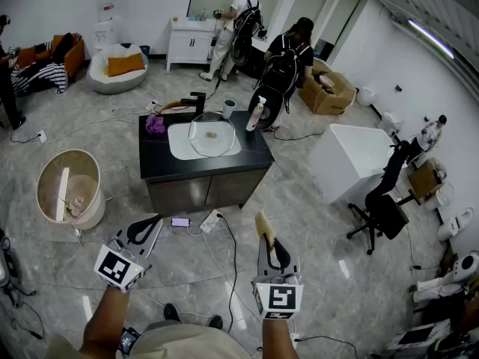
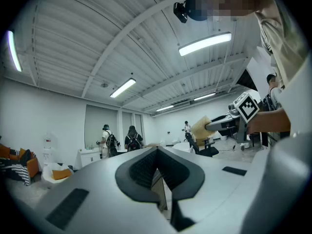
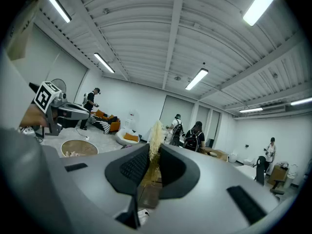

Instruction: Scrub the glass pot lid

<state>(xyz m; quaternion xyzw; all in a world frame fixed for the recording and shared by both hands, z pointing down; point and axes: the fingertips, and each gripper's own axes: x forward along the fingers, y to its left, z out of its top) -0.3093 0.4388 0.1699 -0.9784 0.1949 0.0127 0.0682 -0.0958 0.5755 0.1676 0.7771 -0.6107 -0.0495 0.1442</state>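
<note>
The glass pot lid (image 1: pixel 211 134) lies in the white basin (image 1: pixel 178 146) of a dark sink cabinet (image 1: pixel 257 152) in the middle of the room, well beyond both grippers. My left gripper (image 1: pixel 153 221) is held low at the left, shut with nothing in it; in its own view the pads (image 2: pixel 146 168) meet at the tip of my left gripper (image 2: pixel 157 153). My right gripper (image 1: pixel 272 245) is shut on a yellowish scrubbing sponge (image 1: pixel 264 226). The sponge (image 3: pixel 156 132) sticks up out of my right gripper (image 3: pixel 152 154).
A black faucet (image 1: pixel 196 99), a cup (image 1: pixel 229 108), a white bottle (image 1: pixel 257 116) and a purple cloth (image 1: pixel 155 124) sit on the cabinet top. A wicker basket (image 1: pixel 69 188) stands at the left. Cables, a power strip (image 1: pixel 210 221), an office chair (image 1: pixel 383 203) and two people are around.
</note>
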